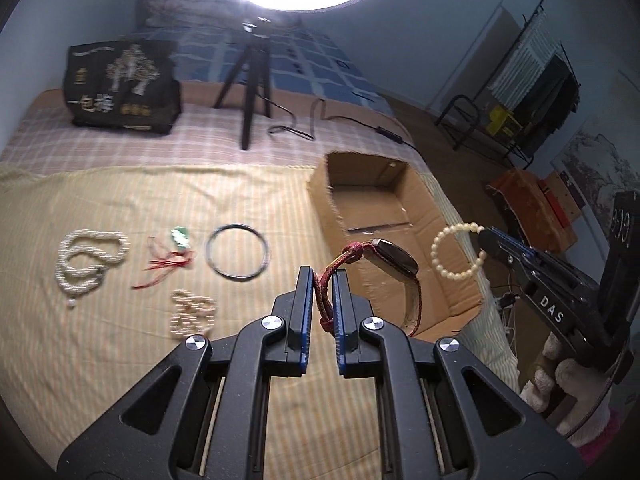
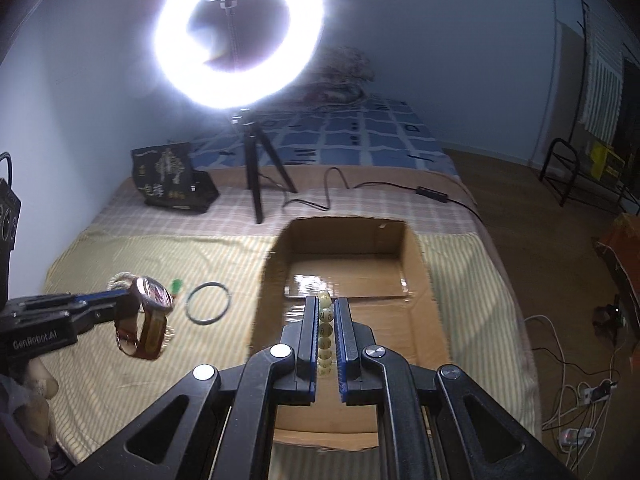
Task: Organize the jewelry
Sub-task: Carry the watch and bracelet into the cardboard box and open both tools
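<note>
My left gripper [image 1: 322,276] is shut on the red braided strap of a wristwatch [image 1: 394,260], which hangs in the air by the left wall of the open cardboard box [image 1: 384,200]. My right gripper [image 2: 324,308] is shut on a pearl bead bracelet [image 2: 325,334], held above the box [image 2: 348,320]; in the left wrist view the bracelet [image 1: 456,254] hangs as a ring from that gripper [image 1: 486,240]. On the striped cloth lie a white pearl necklace [image 1: 90,258], a green pendant on red cord [image 1: 178,240], a dark bangle [image 1: 238,251] and a small bead strand [image 1: 192,312].
A ring light on a tripod [image 1: 252,92] stands behind the cloth, its cable [image 1: 320,120] trailing right. A black printed bag [image 1: 120,84] sits at the back left. The bed edge [image 2: 492,264] drops to a floor with cables and a power strip [image 2: 576,432].
</note>
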